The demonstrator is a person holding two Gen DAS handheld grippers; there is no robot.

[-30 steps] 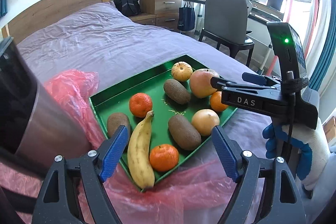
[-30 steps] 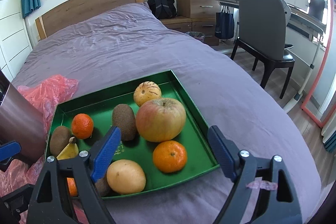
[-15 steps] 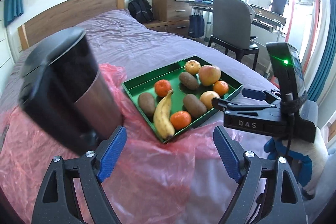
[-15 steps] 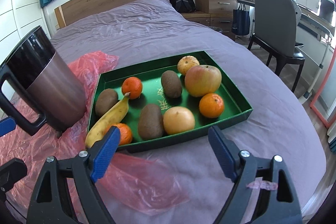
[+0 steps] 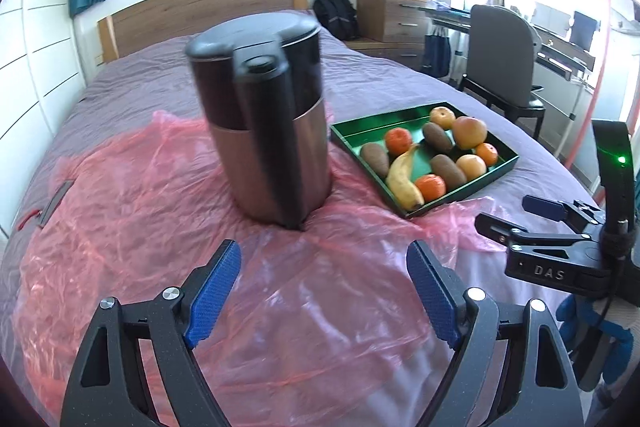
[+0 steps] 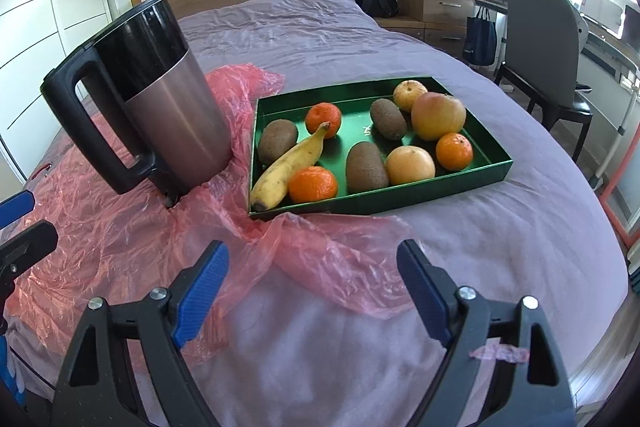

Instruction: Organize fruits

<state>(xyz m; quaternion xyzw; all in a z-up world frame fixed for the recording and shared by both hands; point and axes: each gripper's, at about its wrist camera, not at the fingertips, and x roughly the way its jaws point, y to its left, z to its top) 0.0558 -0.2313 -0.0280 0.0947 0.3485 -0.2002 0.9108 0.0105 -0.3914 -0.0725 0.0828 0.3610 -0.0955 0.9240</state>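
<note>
A green tray point(image 6: 400, 199) point(image 5: 472, 189) rests on the purple bed and holds a banana point(image 6: 288, 167), an apple point(image 6: 438, 115), three tangerines, three kiwis and two yellowish round fruits. My left gripper point(image 5: 322, 267) hovers open over pink plastic, well short of the tray, with nothing between its blue pads. My right gripper point(image 6: 310, 259) is open too and empty, above the plastic's edge in front of the tray. In the left wrist view the right gripper point(image 5: 540, 227) shows at the right, held by a gloved hand.
A tall steel kettle point(image 6: 160, 115) point(image 5: 268, 131) with a black lid and handle stands on the crumpled pink plastic sheet point(image 5: 160, 227) left of the tray. Beyond the bed are a chair point(image 6: 540, 47), a desk, drawers and a backpack.
Both grippers have drawn back from the tray, which now looks smaller and farther off. The kettle has come fully into view. Neither gripper has taken hold of anything.
</note>
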